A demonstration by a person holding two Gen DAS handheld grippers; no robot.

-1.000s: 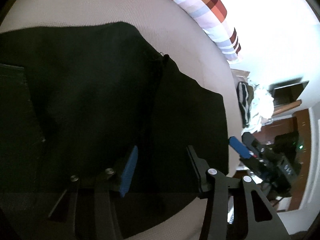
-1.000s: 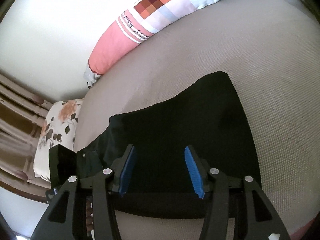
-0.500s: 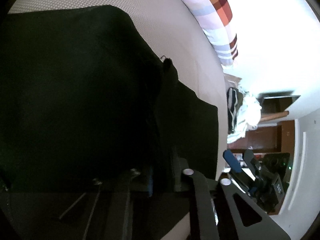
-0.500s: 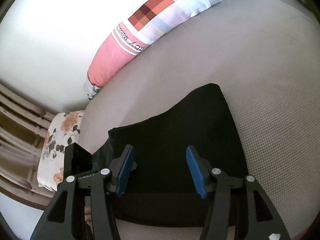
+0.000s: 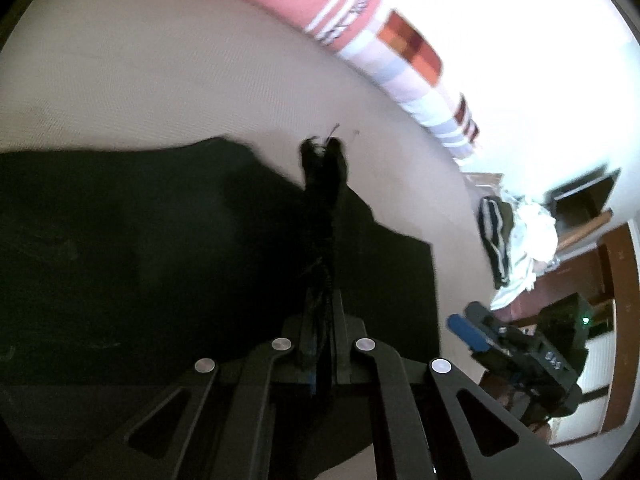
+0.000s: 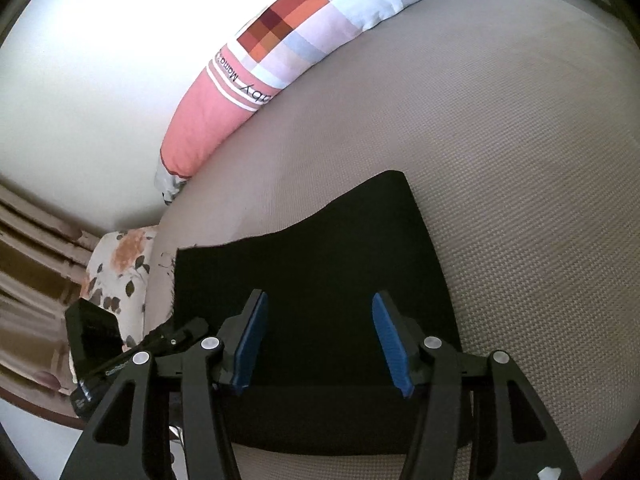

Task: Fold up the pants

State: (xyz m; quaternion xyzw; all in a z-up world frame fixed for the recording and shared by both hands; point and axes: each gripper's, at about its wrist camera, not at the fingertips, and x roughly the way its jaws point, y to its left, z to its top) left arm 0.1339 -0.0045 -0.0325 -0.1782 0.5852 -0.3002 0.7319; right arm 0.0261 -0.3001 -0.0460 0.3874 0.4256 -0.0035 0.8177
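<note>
Change: left tongs (image 5: 320,344), spread a second ago, are now being pressed onto a raised fold of the pants (image 5: 168,264).
Right tongs (image 6: 320,340): being held spread above the pants.
Count: one pair of black pants, lying on the bed (image 6: 520,160); one striped pillow (image 6: 320,36).

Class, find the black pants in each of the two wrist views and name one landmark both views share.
Left wrist view: the black pants fill the left and centre, a fold pinched in the left gripper.
Right wrist view: the pants lie at lower centre, beneath the open right gripper.
Shared landmark: the checked pillow.
</note>
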